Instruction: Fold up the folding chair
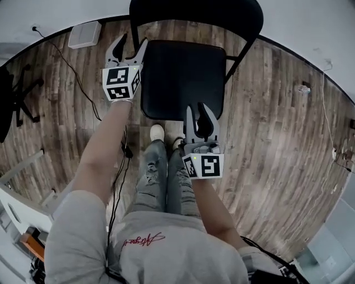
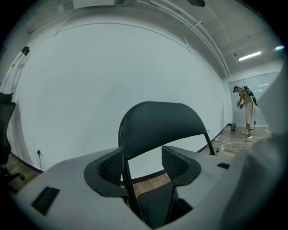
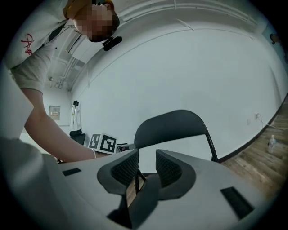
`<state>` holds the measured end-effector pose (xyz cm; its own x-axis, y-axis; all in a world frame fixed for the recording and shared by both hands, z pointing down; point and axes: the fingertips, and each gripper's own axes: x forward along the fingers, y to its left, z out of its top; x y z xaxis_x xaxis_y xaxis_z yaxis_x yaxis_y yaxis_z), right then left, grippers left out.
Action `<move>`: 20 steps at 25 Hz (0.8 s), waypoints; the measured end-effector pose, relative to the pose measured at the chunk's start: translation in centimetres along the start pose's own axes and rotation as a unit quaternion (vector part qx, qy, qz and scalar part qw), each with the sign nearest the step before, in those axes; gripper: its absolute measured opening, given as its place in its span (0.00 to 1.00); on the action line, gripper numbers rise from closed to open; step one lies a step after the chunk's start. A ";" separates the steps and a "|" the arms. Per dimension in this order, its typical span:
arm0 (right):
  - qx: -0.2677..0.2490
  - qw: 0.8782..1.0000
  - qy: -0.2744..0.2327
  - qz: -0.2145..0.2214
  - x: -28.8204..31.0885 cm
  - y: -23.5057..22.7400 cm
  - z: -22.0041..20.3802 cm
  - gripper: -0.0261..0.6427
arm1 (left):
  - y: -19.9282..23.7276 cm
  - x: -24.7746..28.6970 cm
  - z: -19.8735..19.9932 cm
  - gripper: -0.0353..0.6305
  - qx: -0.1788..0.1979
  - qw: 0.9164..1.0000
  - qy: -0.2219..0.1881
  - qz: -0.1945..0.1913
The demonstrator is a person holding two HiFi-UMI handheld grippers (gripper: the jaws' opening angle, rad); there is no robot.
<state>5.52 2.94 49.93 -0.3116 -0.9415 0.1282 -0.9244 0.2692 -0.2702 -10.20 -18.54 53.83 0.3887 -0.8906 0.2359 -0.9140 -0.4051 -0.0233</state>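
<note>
The black folding chair stands unfolded on the wood floor, its seat in front of me and its backrest towards the wall. My left gripper is at the seat's left edge, jaws wide open. In the left gripper view the gripper frames the backrest, with the chair's side tube and the seat's edge low between its fingers. My right gripper is at the seat's front edge, jaws partly apart. In the right gripper view the gripper has the seat's edge in its gap, pads not pressing.
My legs and shoes stand just before the chair. A black cable runs over the floor at the left, past a white box by the wall. An office chair's base sits far left. Another person stands far off.
</note>
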 end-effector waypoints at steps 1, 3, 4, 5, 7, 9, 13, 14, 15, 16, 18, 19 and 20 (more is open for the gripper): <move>0.012 1.000 0.011 -0.002 -0.2 -0.4 -1.6 0.20 | 0.4 1.0 -1.0 0.44 0.001 1.000 0.005 0.000; 0.029 0.999 0.039 -0.001 -0.5 -0.9 -5.0 0.24 | 1.4 3.1 -2.9 0.44 -0.004 1.000 0.014 0.007; 0.036 0.998 0.057 -0.001 -0.7 -1.0 -6.7 0.26 | 2.0 4.0 -3.7 0.44 -0.010 1.000 0.018 0.013; 0.044 0.996 0.075 -0.002 -1.0 -1.0 -8.3 0.27 | 2.6 4.9 -4.4 0.44 -0.018 0.999 0.021 0.020; 0.069 0.992 0.103 -0.007 -1.8 -0.8 -11.3 0.31 | 3.4 6.3 -5.2 0.45 -0.030 0.999 0.024 0.029; 0.119 0.985 0.120 -0.020 -2.5 -0.9 -14.1 0.32 | 3.9 7.7 -5.7 0.45 -0.030 0.999 0.029 0.028; 0.317 0.937 0.128 -0.065 -3.7 -1.7 -20.6 0.36 | 4.4 9.6 -6.5 0.45 -0.009 0.999 0.047 0.016; 0.373 0.915 0.125 -0.087 -4.1 -2.2 -22.5 0.36 | 4.3 10.0 -6.7 0.45 -0.002 0.999 0.051 0.010; 0.419 0.893 0.121 -0.113 -4.7 -3.0 -24.2 0.36 | 4.1 10.3 -6.8 0.45 0.007 0.998 0.056 0.002; 0.453 0.873 0.120 -0.139 -5.2 -3.8 -25.9 0.37 | 3.8 10.7 -6.9 0.45 0.016 0.998 0.060 -0.005; 0.492 0.843 0.121 -0.178 -6.1 -5.1 -28.5 0.38 | 3.4 11.4 -7.0 0.45 0.032 0.998 0.061 -0.011; 0.506 0.833 0.124 -0.187 -6.3 -5.5 -29.5 0.38 | 3.3 11.7 -6.9 0.45 0.033 0.998 0.057 -0.008; 0.519 0.824 0.127 -0.188 -6.4 -5.7 -30.4 0.39 | 3.4 11.8 -6.8 0.45 0.030 0.998 0.052 -0.005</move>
<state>6.14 13.55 79.64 -0.2035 -0.8104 0.5494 -0.3201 -0.4753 -0.8196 -9.48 -29.06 63.13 0.3806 -0.8615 0.3360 -0.9002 -0.4283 -0.0787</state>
